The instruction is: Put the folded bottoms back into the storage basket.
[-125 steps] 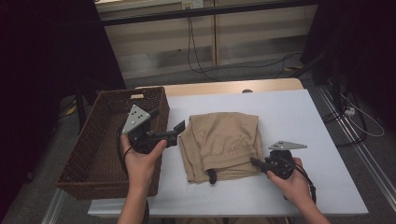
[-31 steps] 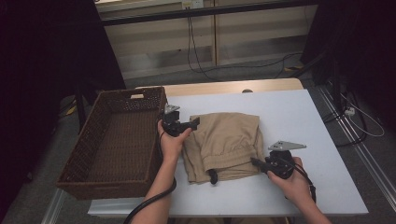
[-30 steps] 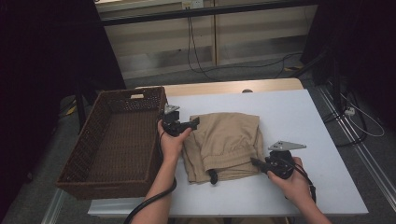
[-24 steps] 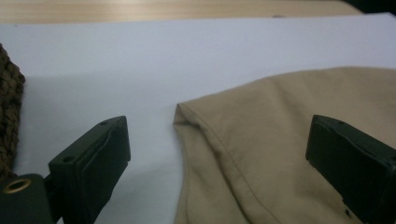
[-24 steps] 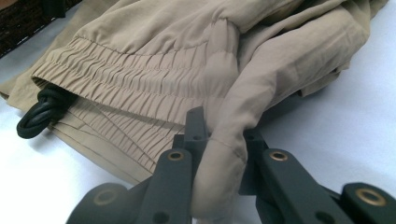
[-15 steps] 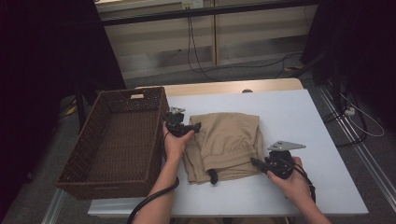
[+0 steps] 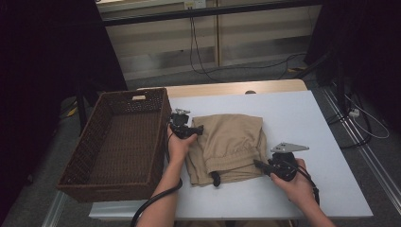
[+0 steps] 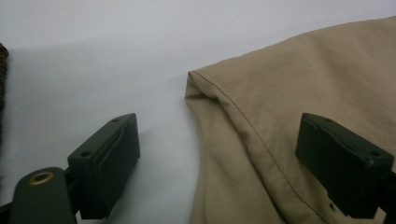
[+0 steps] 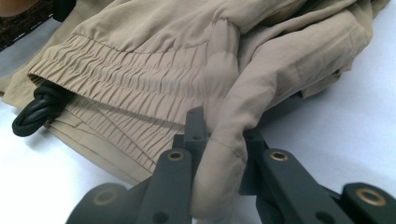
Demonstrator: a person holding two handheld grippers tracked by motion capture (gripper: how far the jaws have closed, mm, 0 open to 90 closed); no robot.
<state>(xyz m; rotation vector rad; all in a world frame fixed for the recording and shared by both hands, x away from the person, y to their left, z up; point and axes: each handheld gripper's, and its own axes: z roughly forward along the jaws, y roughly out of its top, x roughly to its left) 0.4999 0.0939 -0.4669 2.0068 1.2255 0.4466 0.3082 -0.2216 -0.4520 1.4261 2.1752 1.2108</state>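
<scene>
Folded khaki shorts (image 7: 229, 146) lie in the middle of the white worktop (image 7: 307, 123), just right of the brown wicker basket (image 7: 118, 142), with the elastic waistband and its black drawstring knot (image 7: 215, 178) toward my side. My right gripper (image 7: 259, 165) has its fingers (image 9: 194, 128) pressed together on a fold of the fabric at the near right edge of the shorts; in the right gripper view the cloth bunches up between them. My left gripper (image 7: 199, 128) sits at the far left corner of the shorts, its fingers (image 8: 109, 154) spread and just closing a little, one over bare worktop and the other over the cloth, with the hemmed corner lying between them and not yet pinched.
</scene>
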